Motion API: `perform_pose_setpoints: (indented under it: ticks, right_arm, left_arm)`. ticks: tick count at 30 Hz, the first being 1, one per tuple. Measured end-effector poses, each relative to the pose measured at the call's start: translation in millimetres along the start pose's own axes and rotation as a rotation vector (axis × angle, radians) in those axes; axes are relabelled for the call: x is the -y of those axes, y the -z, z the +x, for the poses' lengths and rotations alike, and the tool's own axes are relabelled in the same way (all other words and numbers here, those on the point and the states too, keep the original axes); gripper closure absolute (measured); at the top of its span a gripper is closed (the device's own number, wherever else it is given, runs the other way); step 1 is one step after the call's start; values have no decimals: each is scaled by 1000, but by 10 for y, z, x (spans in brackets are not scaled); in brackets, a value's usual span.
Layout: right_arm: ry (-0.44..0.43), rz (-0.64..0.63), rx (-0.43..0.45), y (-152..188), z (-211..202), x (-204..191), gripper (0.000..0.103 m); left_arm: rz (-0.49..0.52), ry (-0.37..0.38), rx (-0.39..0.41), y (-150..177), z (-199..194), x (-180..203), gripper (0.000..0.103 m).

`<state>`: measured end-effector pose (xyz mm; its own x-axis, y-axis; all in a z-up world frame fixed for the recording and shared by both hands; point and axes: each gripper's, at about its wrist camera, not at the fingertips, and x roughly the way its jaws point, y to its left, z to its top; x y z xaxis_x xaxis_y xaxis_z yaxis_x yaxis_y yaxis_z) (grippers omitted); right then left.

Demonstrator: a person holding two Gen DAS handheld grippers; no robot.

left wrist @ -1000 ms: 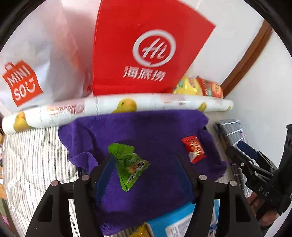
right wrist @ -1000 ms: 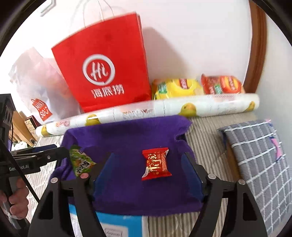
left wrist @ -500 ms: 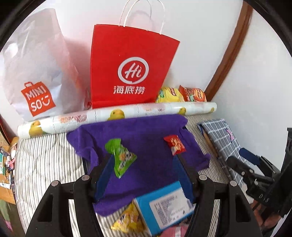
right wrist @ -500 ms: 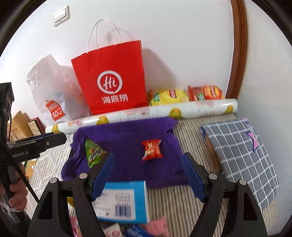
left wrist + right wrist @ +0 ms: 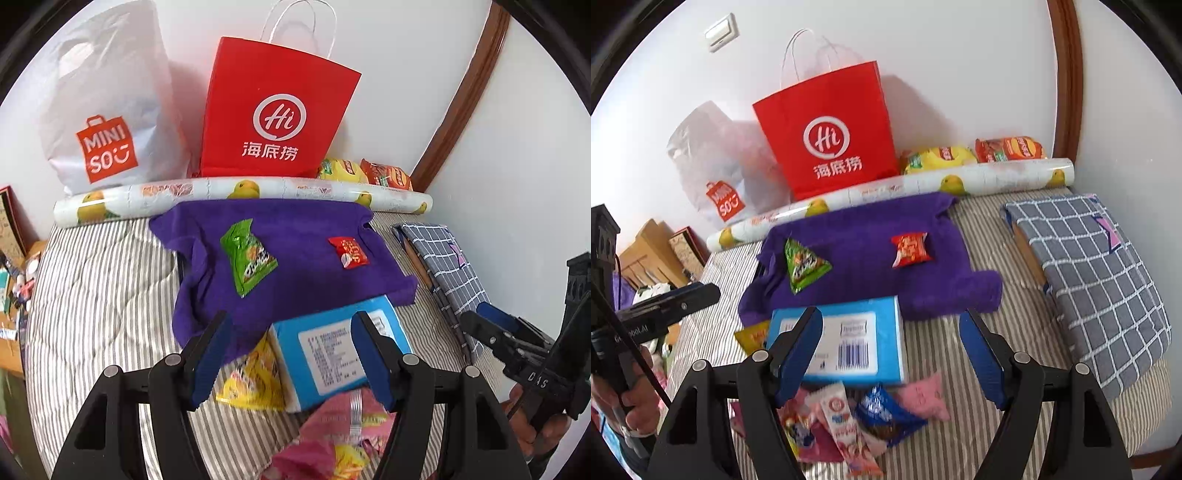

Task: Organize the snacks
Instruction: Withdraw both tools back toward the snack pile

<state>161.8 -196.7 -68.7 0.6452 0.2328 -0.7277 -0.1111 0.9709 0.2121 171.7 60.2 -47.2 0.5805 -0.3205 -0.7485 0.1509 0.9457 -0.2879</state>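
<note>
**Two snacks on the purple towel, both grippers empty**

A green triangular snack packet (image 5: pixel 248 258) and a red square candy wrapper (image 5: pixel 348 252) lie apart on the purple towel (image 5: pixel 306 221). Nearer, the blue box (image 5: pixel 849 336) borders loose sweets (image 5: pixel 846 413), seen fully only from the right wrist. The left gripper (image 5: pixel 291 354) and right gripper (image 5: pixel 890 354) hang with fingers apart, holding nothing.

Green snack packet (image 5: pixel 248 258) and red snack packet (image 5: pixel 349 252) on purple towel (image 5: pixel 303 273), blue box (image 5: pixel 332 350) nearer.
</note>
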Motion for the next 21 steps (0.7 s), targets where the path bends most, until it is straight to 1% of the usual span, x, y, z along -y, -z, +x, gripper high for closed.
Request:
perform_pose_setpoints:
  ticks: [4,7,12,16,21]
  right_arm:
    - [17,-39,6,164,-67,-36,27]
    - [22,-49,2,270,-90,-32,27]
    - [24,-33,-25,428,-52,47,27]
    - [38,-24,-37,570,-10,128,27]
    - [23,-16,-77,779,123,208,28]
  left_arm:
    - [-15,-15,-8,117,-36,-21,38]
    - [-28,-44,-16,213,-64,-59,38]
    - [-54,-87,-21,350,-126,-191,38]
    - [-68,-101,-17,421,-181,-274,38]
    - [-92,-123,-13,503,-196,-368,38]
